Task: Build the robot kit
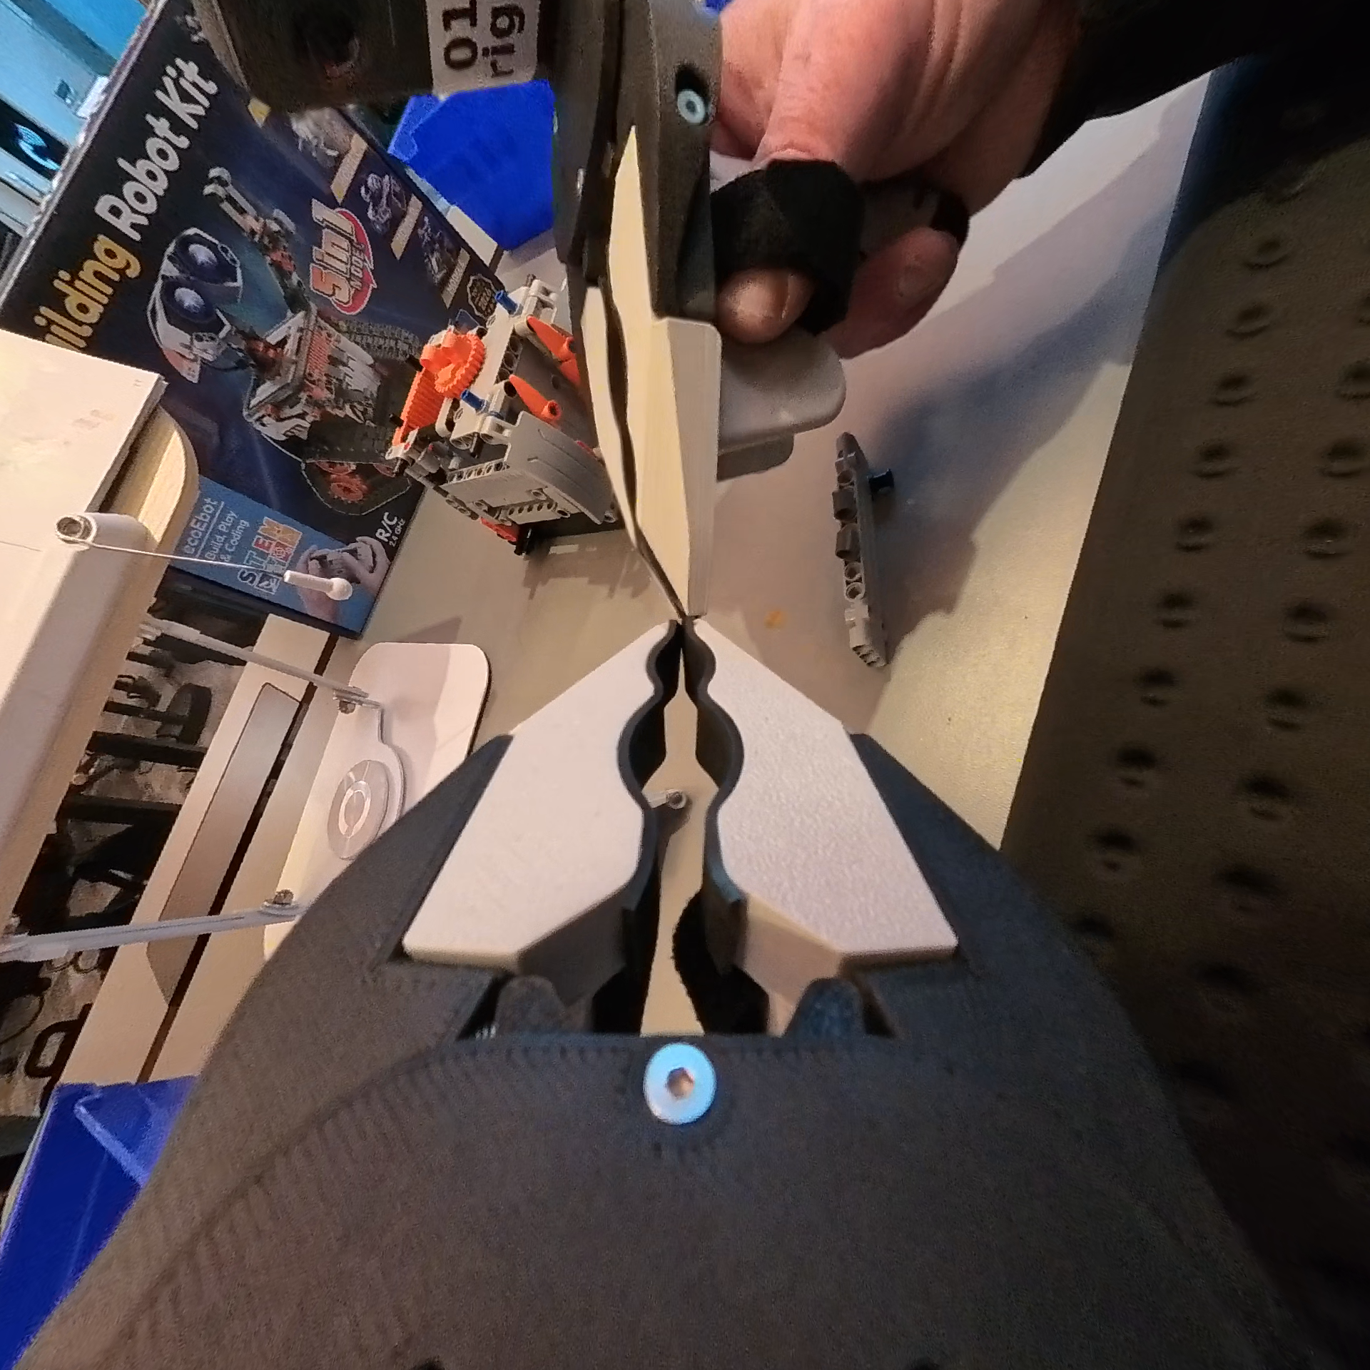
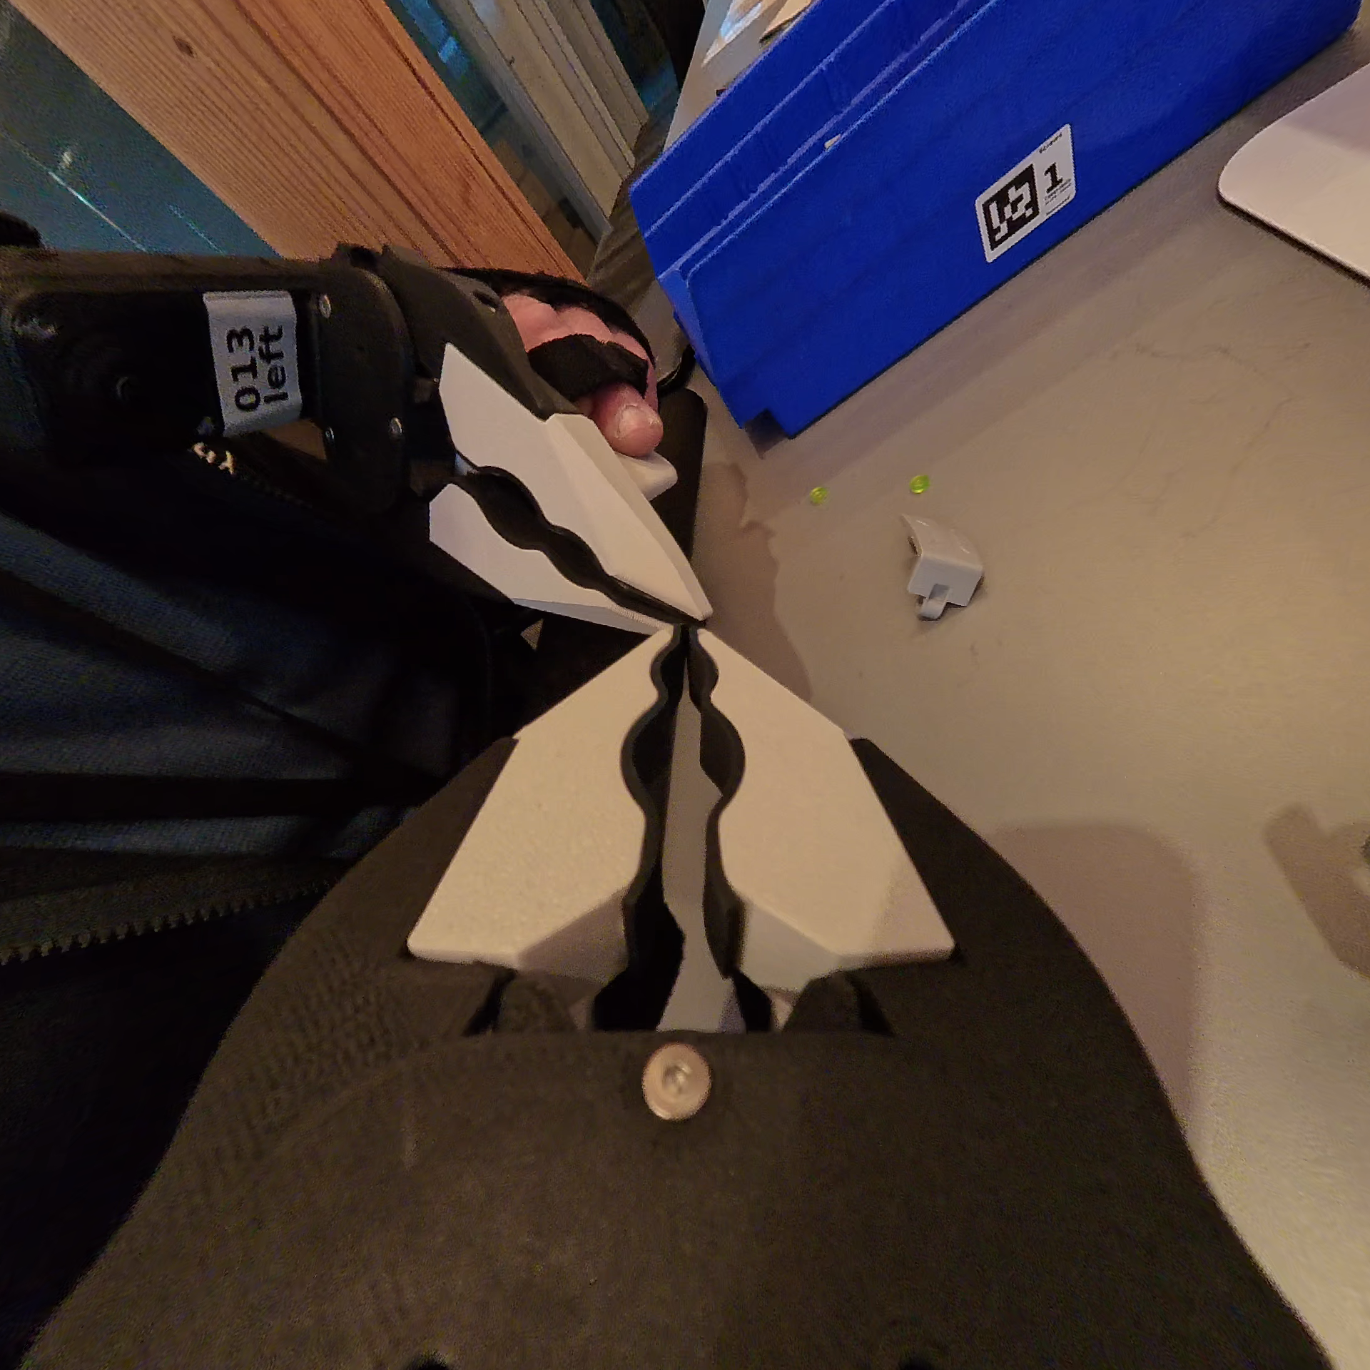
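My left gripper (image 1: 682, 629) is shut, its wavy pads meeting at the tips with nothing visible between them. My right gripper (image 1: 686, 609) comes down from above, also shut, and its tips meet the left tips point to point just above the grey table (image 1: 927, 667). In the right wrist view the right gripper (image 2: 686, 631) is shut and the left gripper (image 2: 700, 611) reaches in from the left, tip to tip. A hand holds each gripper. A grey, white and orange toy brick assembly (image 1: 489, 445) stands behind the tips. A grey beam (image 1: 860, 548) lies to the right.
A printed kit box (image 1: 222, 296) leans at the back left beside blue bins (image 1: 482, 163). A white stand (image 1: 415, 712) sits at left, a dark mesh chair (image 1: 1223, 667) at right. A blue bin (image 2: 964, 185), a small grey piece (image 2: 941, 567) and green studs (image 2: 919, 483) lie on the table. Less than 4 cm separates the two grippers' tips. Left tips and right tips are each some 10 cm from the small grey piece (image 2: 941, 567).
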`<move>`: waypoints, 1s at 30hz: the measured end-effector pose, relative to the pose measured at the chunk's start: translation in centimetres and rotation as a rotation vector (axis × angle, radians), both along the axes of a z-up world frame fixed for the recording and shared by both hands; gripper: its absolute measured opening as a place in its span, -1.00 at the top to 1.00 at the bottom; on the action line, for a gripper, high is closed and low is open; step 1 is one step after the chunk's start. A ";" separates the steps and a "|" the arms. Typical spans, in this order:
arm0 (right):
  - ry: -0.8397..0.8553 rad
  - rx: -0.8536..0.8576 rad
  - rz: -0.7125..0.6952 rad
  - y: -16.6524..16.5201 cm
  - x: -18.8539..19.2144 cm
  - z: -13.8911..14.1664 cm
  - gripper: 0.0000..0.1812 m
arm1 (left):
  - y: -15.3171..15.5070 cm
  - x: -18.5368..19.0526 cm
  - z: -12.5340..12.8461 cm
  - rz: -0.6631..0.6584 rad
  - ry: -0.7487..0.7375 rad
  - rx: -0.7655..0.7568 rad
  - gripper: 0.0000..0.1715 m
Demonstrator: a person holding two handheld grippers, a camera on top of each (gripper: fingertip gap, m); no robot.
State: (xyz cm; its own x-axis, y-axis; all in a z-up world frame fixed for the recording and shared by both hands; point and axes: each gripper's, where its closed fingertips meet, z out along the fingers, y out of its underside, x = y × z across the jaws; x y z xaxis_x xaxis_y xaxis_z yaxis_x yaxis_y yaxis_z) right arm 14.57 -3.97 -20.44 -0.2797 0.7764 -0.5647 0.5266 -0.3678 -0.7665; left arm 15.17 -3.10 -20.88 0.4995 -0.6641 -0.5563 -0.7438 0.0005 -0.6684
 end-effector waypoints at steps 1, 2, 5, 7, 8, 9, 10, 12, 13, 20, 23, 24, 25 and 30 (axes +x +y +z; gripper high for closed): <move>-0.006 0.017 0.000 0.0 0.1 -0.1 1.00 | 0.0 0.0 -0.1 -0.003 -0.004 -0.008 1.00; -0.014 0.029 0.000 0.1 0.2 -0.3 1.00 | -0.1 0.0 -0.3 -0.007 -0.007 -0.023 1.00; -0.023 0.062 -0.027 0.9 0.7 -0.3 1.00 | -0.1 -0.8 -1.2 0.020 -0.005 -0.078 1.00; -0.024 0.096 -0.054 1.7 1.5 0.0 1.00 | -0.3 -1.5 -1.6 0.036 -0.015 -0.100 1.00; -0.018 0.101 -0.074 2.2 1.9 0.3 1.00 | -0.4 -1.9 -1.7 0.045 -0.026 -0.114 1.00; -0.019 0.111 -0.096 2.8 2.5 0.4 1.00 | -0.4 -2.2 -1.8 0.053 -0.040 -0.129 1.00; -0.023 0.124 -0.118 3.5 3.1 0.4 1.00 | -0.4 -2.4 -1.9 0.063 -0.049 -0.136 1.00; -0.026 0.142 -0.165 4.7 4.3 0.5 1.00 | -0.3 -2.8 -2.1 0.081 -0.049 -0.143 1.00; -0.043 0.176 -0.193 5.4 5.0 0.3 1.00 | -0.2 -2.9 -2.3 0.085 -0.048 -0.150 1.00; -0.214 0.350 -0.417 10.9 10.6 -2.3 0.95 | 0.1 -2.4 -2.7 0.081 -0.075 -0.198 0.99; -0.320 0.436 -0.466 12.4 12.3 -4.3 0.91 | 0.1 -1.9 -3.1 0.070 -0.090 -0.229 0.96; -0.357 0.465 -0.478 13.0 12.8 -5.0 0.89 | 0.1 -1.8 -3.2 0.069 -0.090 -0.236 0.95; -0.383 0.492 -0.491 13.6 13.2 -5.6 0.89 | 0.2 -1.6 -3.4 0.066 -0.089 -0.242 0.95; -0.398 0.492 -0.441 13.9 12.2 -7.5 0.86 | 0.2 -0.1 -3.4 0.027 -0.134 -0.283 0.91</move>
